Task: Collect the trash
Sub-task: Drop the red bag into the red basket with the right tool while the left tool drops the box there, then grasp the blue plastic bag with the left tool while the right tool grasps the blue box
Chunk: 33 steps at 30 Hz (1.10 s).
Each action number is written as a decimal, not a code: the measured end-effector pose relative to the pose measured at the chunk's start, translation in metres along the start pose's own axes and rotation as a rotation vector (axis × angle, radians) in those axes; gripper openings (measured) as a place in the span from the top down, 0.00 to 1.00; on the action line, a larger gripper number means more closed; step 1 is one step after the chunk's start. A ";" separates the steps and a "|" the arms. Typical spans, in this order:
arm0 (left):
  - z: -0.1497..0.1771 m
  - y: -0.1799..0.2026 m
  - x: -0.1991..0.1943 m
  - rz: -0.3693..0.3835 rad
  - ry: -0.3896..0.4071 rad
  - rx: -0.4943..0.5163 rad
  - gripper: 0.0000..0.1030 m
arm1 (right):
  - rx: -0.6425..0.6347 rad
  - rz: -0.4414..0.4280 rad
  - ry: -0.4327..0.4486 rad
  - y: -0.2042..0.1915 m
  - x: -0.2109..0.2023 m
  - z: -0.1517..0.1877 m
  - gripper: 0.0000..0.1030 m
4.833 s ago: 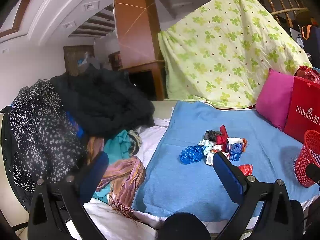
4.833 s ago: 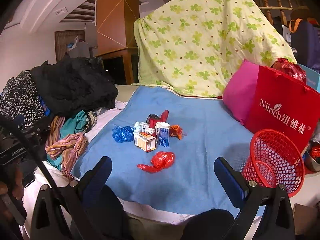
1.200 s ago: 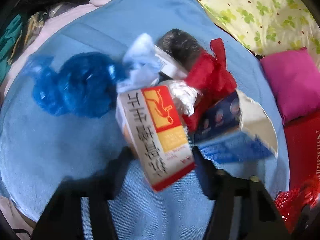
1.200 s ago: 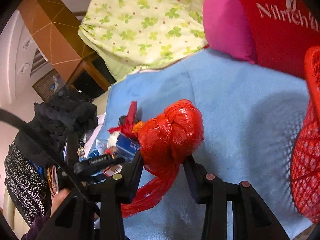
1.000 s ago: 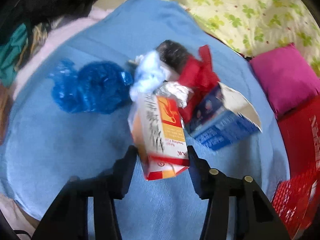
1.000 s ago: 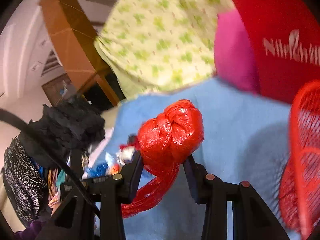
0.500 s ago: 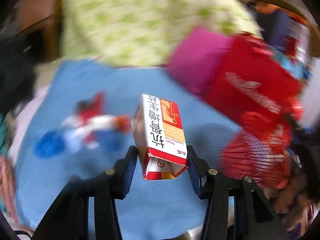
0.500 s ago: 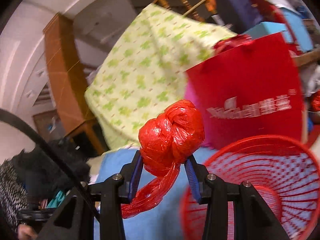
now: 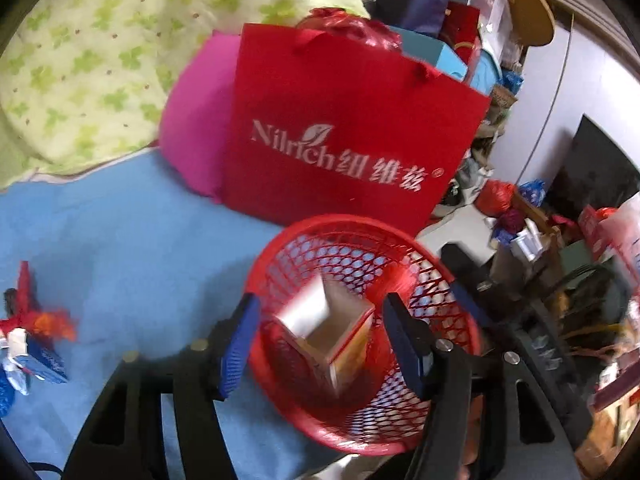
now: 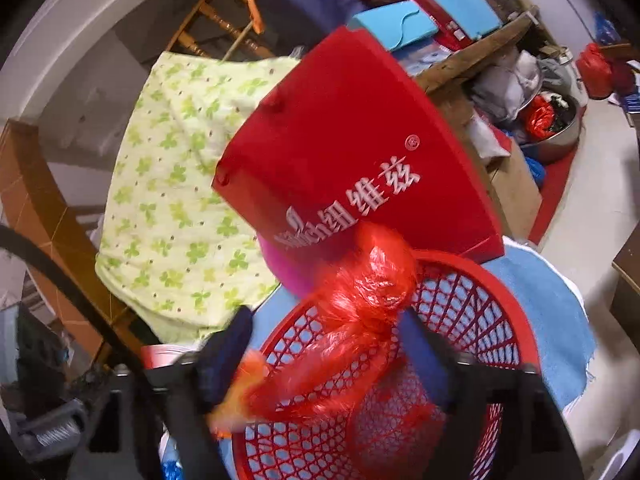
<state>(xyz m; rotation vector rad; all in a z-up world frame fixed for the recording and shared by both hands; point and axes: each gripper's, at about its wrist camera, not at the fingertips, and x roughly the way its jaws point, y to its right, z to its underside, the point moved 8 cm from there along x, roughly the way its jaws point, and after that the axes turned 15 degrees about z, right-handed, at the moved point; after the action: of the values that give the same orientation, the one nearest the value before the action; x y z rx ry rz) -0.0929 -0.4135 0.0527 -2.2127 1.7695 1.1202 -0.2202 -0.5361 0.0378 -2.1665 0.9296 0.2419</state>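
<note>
A red mesh basket [image 9: 404,248] stands on the blue blanket [image 9: 120,240]. My left gripper [image 9: 320,332] is open right above it, and the small carton [image 9: 332,332] lies loose inside the basket between the fingers. My right gripper [image 10: 324,344] is open over the same basket [image 10: 480,312]. The knotted red plastic bag [image 10: 360,296] is blurred between the spread fingers, free of both pads. More trash [image 9: 28,340] lies on the blanket at the far left.
A red paper bag [image 9: 340,132] and a pink pillow [image 9: 192,120] stand just behind the basket. A green-patterned quilt [image 9: 80,60] hangs at the back. Cluttered boxes and bags [image 9: 520,208] fill the floor to the right, past the bed edge.
Both grippers swung right over the red basket and opened. The carton has dropped from the left gripper into the basket; the red bag has come loose from the right gripper.
</note>
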 end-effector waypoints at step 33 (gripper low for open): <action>0.200 -0.373 -0.297 -0.607 0.163 -0.505 0.31 | -0.721 -0.330 -0.465 -0.295 0.055 0.304 0.19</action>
<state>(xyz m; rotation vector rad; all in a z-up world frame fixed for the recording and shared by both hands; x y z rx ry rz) 0.1212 0.0449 -0.0513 -2.8975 0.7674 1.3467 0.0559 -0.2175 -0.0310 -2.6783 0.2130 0.9865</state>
